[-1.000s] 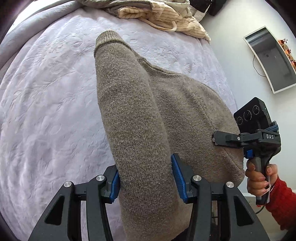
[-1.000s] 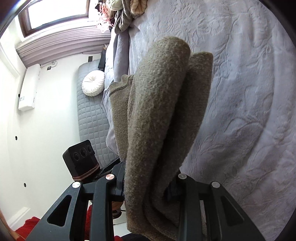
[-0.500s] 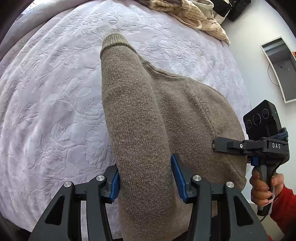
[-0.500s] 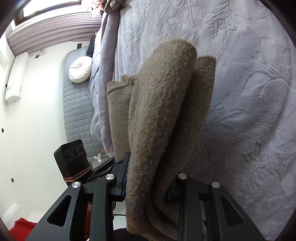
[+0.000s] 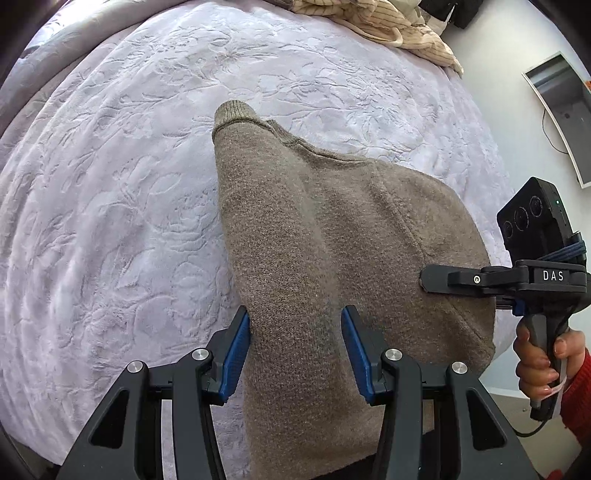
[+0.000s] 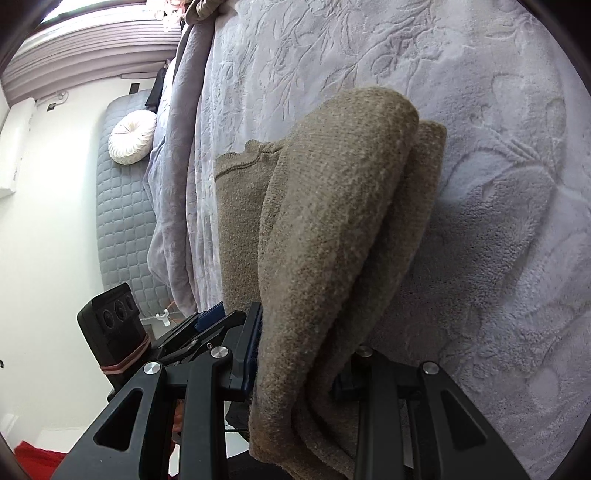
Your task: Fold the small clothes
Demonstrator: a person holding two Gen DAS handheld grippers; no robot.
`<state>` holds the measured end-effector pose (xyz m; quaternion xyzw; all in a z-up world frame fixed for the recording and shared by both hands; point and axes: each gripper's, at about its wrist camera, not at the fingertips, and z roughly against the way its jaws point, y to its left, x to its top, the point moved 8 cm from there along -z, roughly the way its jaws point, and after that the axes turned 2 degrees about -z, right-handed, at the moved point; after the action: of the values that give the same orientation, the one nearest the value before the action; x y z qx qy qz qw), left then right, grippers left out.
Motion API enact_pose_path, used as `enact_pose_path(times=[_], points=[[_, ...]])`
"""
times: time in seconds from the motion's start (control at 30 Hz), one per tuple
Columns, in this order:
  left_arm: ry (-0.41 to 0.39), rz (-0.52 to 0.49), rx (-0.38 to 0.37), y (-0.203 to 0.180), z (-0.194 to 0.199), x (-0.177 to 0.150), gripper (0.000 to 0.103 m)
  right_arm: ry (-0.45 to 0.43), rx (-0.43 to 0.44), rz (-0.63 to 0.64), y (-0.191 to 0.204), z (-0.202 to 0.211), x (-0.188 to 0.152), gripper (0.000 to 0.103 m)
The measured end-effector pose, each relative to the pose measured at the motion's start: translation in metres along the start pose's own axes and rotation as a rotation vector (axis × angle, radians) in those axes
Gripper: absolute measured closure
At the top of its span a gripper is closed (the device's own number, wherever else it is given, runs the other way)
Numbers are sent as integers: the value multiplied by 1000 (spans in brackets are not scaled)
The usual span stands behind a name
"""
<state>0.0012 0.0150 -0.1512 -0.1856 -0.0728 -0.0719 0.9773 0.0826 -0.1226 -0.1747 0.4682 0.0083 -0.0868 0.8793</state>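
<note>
A soft brown knitted sweater [image 5: 332,236] was held up over a bed with a pale lilac blanket with a raised leaf pattern [image 5: 110,206]. One folded end was pinched between the blue pads of the left gripper [image 5: 295,350]. The other end, bunched in thick layers, was squeezed by the right gripper [image 6: 303,373]. The jaws of both tools were only partly closed, because the thick wool filled the gap between them.

The sweater was held at two spots, most likely so that it could be kept straight and laid down flat. Its far edge, with a ribbed cuff [image 5: 234,112], seemed to be close to the blanket or just touching it; which one could not be told.

A striped cream cloth [image 5: 380,22] was left in a heap at the far end of the bed, maybe to be folded after. A round white cushion [image 6: 131,136] was seen on a grey quilted bench [image 6: 118,221] beside the bed.
</note>
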Motion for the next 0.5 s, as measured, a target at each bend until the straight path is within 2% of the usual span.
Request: enact_pose_path(times=[0.2,0.27,0.33,0.37,0.5], points=[[-8,-16,10,-5,0,0,52,10,-35,70,10,-1,4,70],[8,1,51,2,-7,-3,52,7,-108,52,-11,5,4,67],[24,12,94,12,-16,-7,52,5,-237,50,-36,10,4,57],[31,22,92,15,-18,-10,49,4,-282,50,-43,13,3,55],[26,40,93,20,-14,-14,48,-26,-359,38,-59,34,-9,54]])
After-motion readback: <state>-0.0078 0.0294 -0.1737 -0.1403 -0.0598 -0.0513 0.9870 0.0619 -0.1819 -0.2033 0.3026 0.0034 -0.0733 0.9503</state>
